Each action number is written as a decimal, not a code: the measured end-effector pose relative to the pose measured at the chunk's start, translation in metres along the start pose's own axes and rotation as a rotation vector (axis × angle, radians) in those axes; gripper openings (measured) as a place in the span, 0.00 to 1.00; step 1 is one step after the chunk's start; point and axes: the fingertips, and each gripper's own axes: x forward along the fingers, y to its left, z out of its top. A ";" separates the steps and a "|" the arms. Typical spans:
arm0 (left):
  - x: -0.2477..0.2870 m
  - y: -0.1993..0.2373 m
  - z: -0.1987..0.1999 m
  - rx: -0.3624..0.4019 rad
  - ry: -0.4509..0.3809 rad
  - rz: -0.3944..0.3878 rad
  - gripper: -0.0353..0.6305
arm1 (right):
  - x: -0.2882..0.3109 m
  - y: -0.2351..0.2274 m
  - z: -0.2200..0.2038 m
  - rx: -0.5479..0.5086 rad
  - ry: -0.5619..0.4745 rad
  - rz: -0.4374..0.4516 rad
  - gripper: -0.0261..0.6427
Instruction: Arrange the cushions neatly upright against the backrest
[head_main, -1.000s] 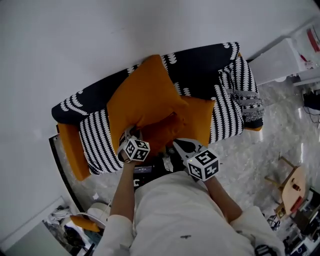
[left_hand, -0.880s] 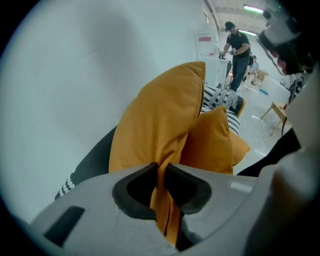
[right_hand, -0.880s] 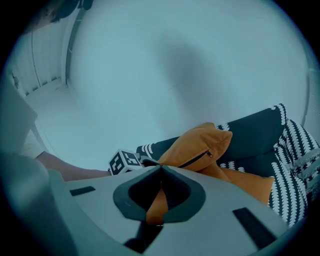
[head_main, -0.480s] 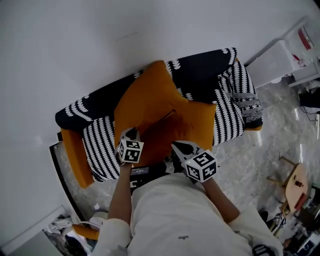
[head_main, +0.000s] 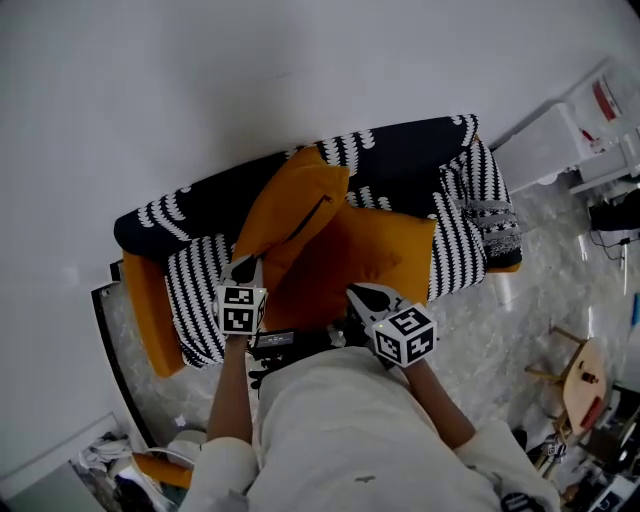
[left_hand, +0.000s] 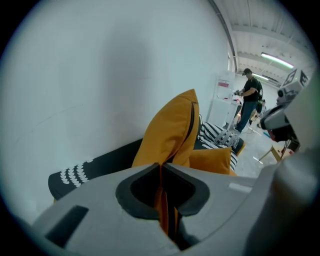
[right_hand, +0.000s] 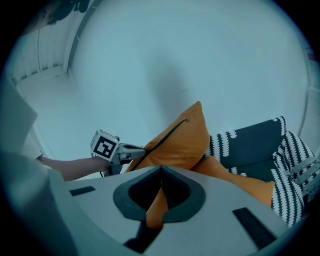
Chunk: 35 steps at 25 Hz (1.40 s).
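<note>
Head view: the left gripper (head_main: 246, 270) is clamped on the lower corner of the zippered orange cushion (head_main: 290, 205). Its jaws have just been closing, and the left gripper view shows orange fabric pinched tight in the slot. That cushion is lifted off the seat and tilted. It runs from the gripper toward 1 o'clock, and its top corner reaches the sofa backrest (head_main: 400, 150) (real contact there can't be told). The dark zipper line faces the camera.

The right gripper (head_main: 354, 291) also has its jaws closed on orange fabric. It bites the near edge of the flat orange cushion (head_main: 385, 245), which lies on the seat at 1 o'clock from that gripper. The flat cushion sits just beside the raised one and is partly tucked under it. In the right gripper view a fold of orange sits between the pads, and the left gripper's marker cube shows at 9 o'clock.

There are two striped black-and-white cushions. One (head_main: 195, 290) is at 9 o'clock of the left gripper, at the sofa's left end. The other (head_main: 462, 225) is at 3 o'clock of the flat cushion, by the right arm.

White cabinet (head_main: 545, 140) at 2 o'clock beyond the sofa. Wooden stool (head_main: 580, 375) at 4 o'clock on the pale floor. A person (left_hand: 250, 97) stands far back in the left gripper view.
</note>
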 end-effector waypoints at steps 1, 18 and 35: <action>-0.007 0.006 0.000 -0.015 -0.010 0.004 0.09 | 0.002 0.003 0.000 -0.004 0.002 -0.002 0.05; -0.102 0.084 -0.116 -0.279 0.063 0.134 0.08 | 0.057 0.065 -0.022 -0.065 0.113 0.101 0.05; -0.147 0.212 -0.232 -0.595 0.005 0.332 0.08 | 0.118 0.132 -0.026 -0.262 0.325 0.170 0.05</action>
